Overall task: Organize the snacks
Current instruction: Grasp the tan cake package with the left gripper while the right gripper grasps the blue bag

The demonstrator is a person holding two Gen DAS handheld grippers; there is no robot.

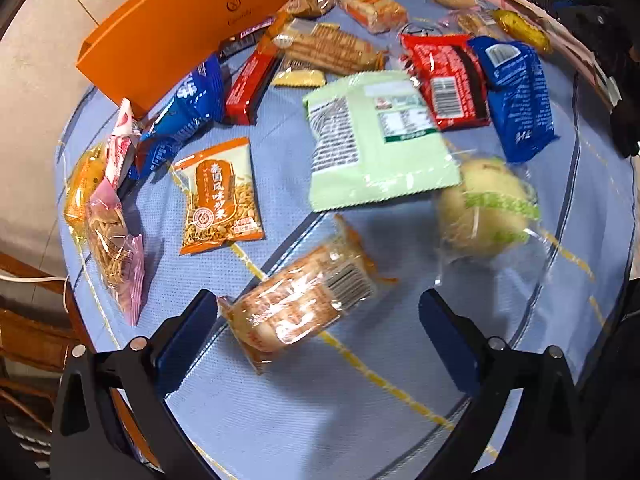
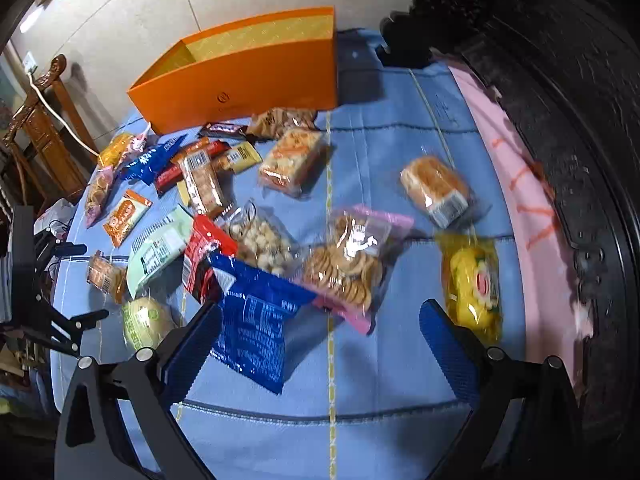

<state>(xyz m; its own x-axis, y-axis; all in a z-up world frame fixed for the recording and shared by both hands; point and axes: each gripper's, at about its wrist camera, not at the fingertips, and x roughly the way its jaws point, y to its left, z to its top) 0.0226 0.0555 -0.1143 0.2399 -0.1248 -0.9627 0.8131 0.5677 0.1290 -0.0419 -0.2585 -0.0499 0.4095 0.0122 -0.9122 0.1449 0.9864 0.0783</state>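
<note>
A: Snacks lie scattered over a blue cloth. Left-to-right entry, left wrist view first?

B: Far left, a pink bag of thin sticks, beside it an orange packet lying flat. Behind them, the orange box stands on the cloth, with a blue wrapper and a red bar just in front of it.

A: Centre?

B: A pale green packet, back side up. Below it, a clear-wrapped cracker pack sits between the fingers of the left gripper. Jaws spread wide; the left finger is at the pack's end, contact not certain.

A: Right side?

B: A round green-banded bun, blurred. Above it, a red wrapper and another blue wrapper, touching side by side.

A: Right wrist view?

B: The same box, open at the top, nothing visible inside. A blue packet lies against the left finger of the right gripper. Then a pink-edged bag of round biscuits, a wrapped bread roll and a yellow packet just beside the right finger.

A: Right gripper state?

B: Fingers wide apart, holding nothing. All snacks remain on the cloth, outside the box.
</note>
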